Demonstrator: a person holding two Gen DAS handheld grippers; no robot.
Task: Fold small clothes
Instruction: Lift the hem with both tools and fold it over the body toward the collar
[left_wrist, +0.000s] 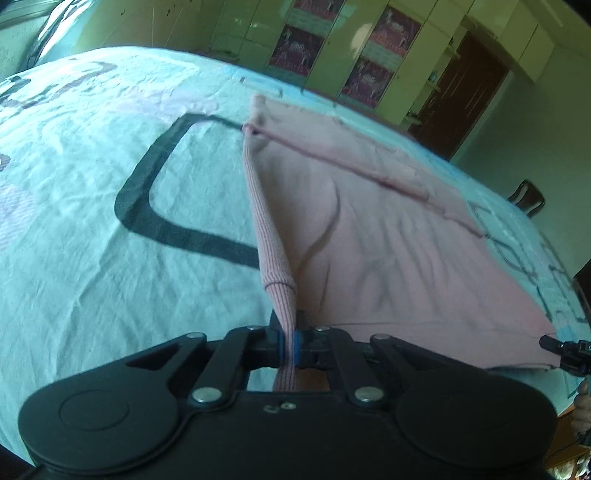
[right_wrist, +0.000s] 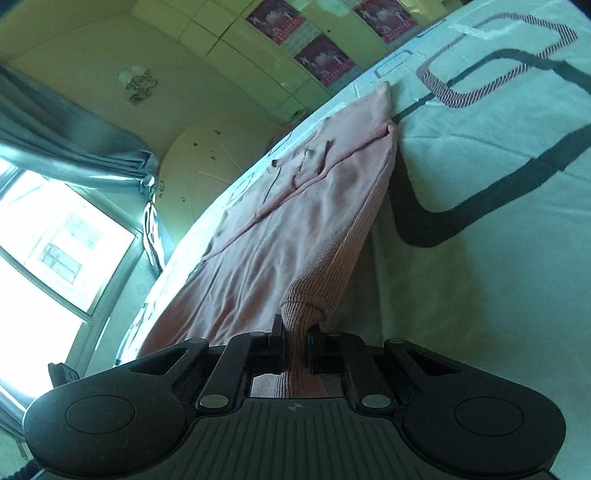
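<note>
Garment: pink top (left_wrist: 388, 236), lying mostly flat on the bed sheet (left_wrist: 92, 258), ribbed hem (left_wrist: 271, 229) lifted off the sheet at both near corners.
Landmark: black rounded-square print (left_wrist: 147, 206) on the sheet, just beside the ribbed hem; far corner of the top touching the print's upper edge.
Left gripper (left_wrist: 290, 345): closed tight on a bunched corner of the ribbed hem, blue pads pinching the cloth with no gap showing.
Right gripper (right_wrist: 295, 352): closed on the other hem corner, a thicker wad of rib between the jaws, so not quite as tight as the left.
Other gripper in left view: right tool's tip (left_wrist: 565, 349) visible at the top's far side from the print, at the opposite end of the hem.
Cloth state: hem stretched between the two grips, body of the top sloping down from them to the sheet; a few creases near the middle; seam line (left_wrist: 351, 166) running across the far part.
Step in hand: probably hold just taken on both hem corners, fold itself not yet made.
Next move calls for: raising both corners evenly, carrying the hem over toward the far end of the top, keeping equal tension so the edge lands square.
Risk: thin pinch on the left slipping if pulled unevenly.
</note>
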